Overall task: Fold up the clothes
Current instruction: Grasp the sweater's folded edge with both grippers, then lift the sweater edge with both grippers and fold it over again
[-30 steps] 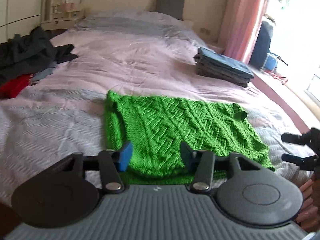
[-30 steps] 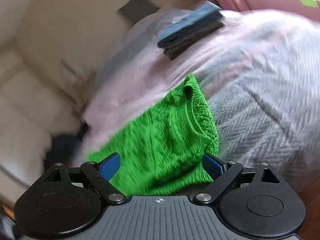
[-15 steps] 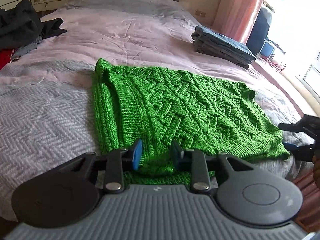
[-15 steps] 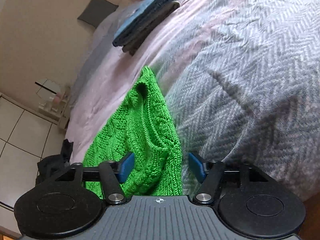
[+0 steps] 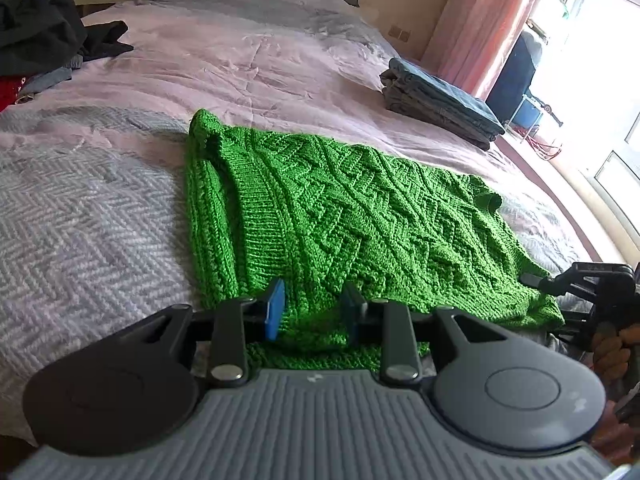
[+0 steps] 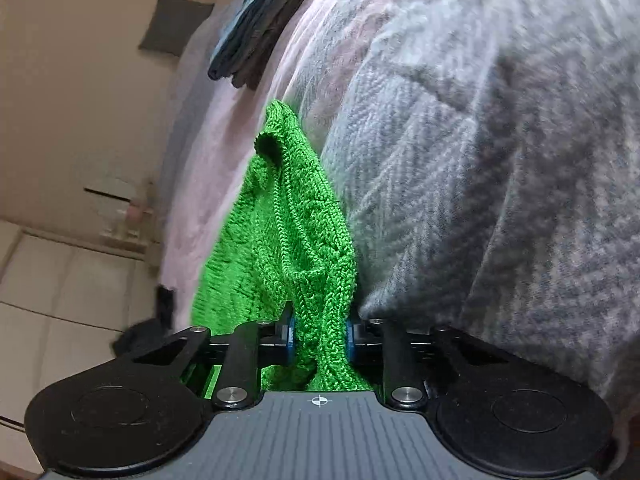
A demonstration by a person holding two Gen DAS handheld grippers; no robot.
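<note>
Pinching sweater (image 6: 296,240): right gripper (image 6: 319,338)

A bright green cable-knit pattern is shown on the sweater (image 5: 360,216) at centre frame. Grey herringbone is seen on the blanket (image 5: 80,232) at left, pale lilac on the sheet (image 5: 240,52) above. Blue pads (image 5: 276,312) are carried on black fingers.

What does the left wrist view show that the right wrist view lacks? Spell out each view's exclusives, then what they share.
Left wrist only: the green sweater's full spread, a dark clothes pile, pink curtain, and the left gripper open at the near hem. Right wrist only: the right gripper clamped on the sweater's edge. Both: the sweater, grey blanket, folded dark stack and grey pillow.
</note>
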